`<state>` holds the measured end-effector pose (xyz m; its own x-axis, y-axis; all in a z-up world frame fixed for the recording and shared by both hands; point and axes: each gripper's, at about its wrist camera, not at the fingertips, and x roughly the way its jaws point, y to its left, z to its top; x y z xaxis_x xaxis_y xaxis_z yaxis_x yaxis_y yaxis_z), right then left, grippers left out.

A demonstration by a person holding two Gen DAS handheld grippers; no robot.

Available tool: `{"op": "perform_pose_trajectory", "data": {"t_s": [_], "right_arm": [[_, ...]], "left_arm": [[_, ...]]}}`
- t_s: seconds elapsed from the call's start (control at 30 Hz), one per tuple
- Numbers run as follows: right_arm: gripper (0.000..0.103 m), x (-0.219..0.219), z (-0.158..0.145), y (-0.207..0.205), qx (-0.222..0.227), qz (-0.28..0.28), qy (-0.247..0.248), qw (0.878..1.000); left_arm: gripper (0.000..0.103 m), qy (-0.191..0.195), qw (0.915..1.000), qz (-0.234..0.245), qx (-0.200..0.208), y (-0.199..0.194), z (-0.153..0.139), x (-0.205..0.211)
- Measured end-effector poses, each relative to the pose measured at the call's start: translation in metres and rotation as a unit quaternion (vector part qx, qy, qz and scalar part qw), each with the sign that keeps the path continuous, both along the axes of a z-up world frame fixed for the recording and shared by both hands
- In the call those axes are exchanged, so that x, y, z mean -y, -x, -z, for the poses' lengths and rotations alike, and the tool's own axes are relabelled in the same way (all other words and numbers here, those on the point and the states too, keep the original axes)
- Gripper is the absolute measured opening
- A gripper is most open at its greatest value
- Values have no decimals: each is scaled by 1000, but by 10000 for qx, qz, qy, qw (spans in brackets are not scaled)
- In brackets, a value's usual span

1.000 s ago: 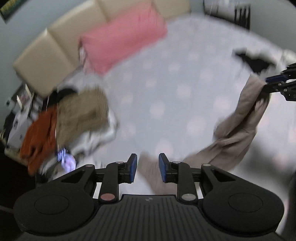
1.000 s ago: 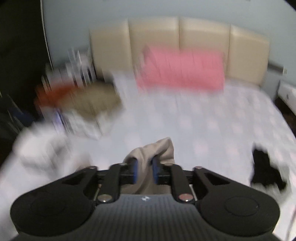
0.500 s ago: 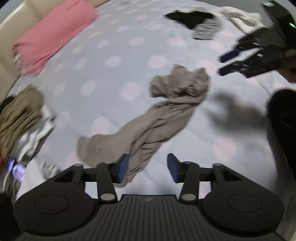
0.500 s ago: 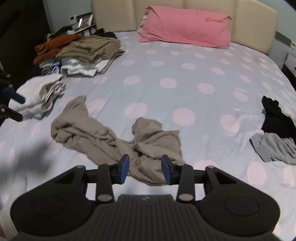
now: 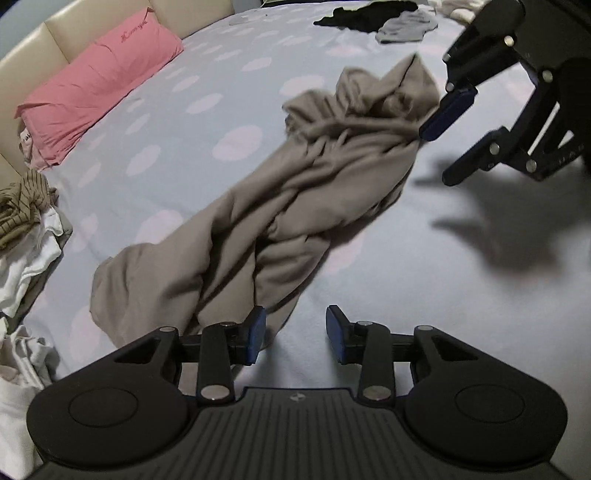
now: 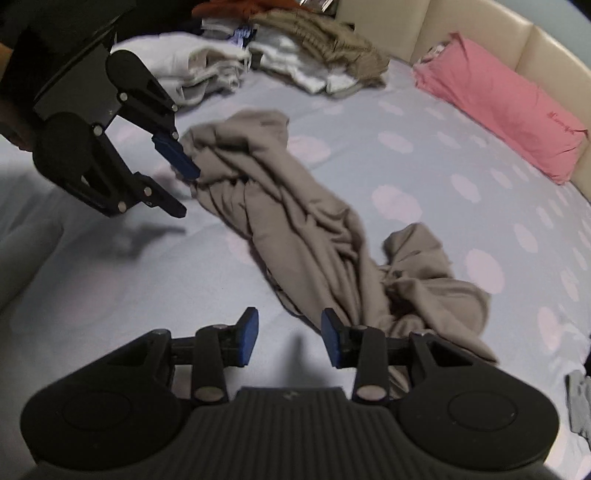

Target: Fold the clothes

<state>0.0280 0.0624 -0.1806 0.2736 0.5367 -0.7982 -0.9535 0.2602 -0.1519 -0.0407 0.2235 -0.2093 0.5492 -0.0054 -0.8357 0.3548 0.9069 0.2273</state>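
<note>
A crumpled taupe garment (image 5: pixel 280 206) lies stretched out on the polka-dot bed sheet (image 5: pixel 424 288); it also shows in the right wrist view (image 6: pixel 314 229). My left gripper (image 5: pixel 295 334) is open and empty, low over the sheet at one end of the garment, its left finger next to the cloth. My right gripper (image 6: pixel 288 338) is open and empty at the other end, its right finger beside the cloth. Each gripper shows in the other's view: the right one (image 5: pixel 447 144) and the left one (image 6: pixel 184 188).
A pink pillow (image 5: pixel 96 88) leans on the beige headboard (image 6: pixel 480 37). A pile of clothes (image 6: pixel 295 59) lies at one side of the bed, also visible in the left wrist view (image 5: pixel 26 236). Black and grey garments (image 5: pixel 388 18) lie farther off.
Both grippers have let go of the garment and opened. It now lies on the bed. Both grippers have come down low, one at each end of it.
</note>
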Motion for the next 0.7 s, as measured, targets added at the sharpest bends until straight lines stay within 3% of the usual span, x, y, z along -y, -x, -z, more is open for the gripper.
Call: {"op": "perform_pose_trajectory", "data": {"t_s": [0.17, 0.3, 0.43, 0.47, 0.5, 0.57, 0.7], "right_arm": [[39, -25, 21, -5, 321, -82, 241, 9992], [39, -42, 32, -18, 351, -116, 324, 9988], [39, -47, 40, -31, 214, -229, 279, 9991], [35, -47, 42, -33, 207, -289, 268, 9990], [32, -47, 43, -35, 224, -340, 277, 9988], [16, -45, 40, -41, 137, -332, 272, 9990], [10, -42, 24, -63, -383, -255, 150, 9988]], "left_arm": [[35, 301, 9991, -159, 248, -11, 23, -16], [35, 474, 9968, 103, 629, -12, 12, -21], [33, 689, 9958, 148, 588, -17, 13, -30], [22, 747, 9954, 97, 595, -19, 12, -33], [1, 817, 9945, 14, 649, -19, 10, -37], [0, 984, 9925, -53, 723, -18, 5, -44], [0, 1087, 9923, -35, 586, -24, -7, -52]]}}
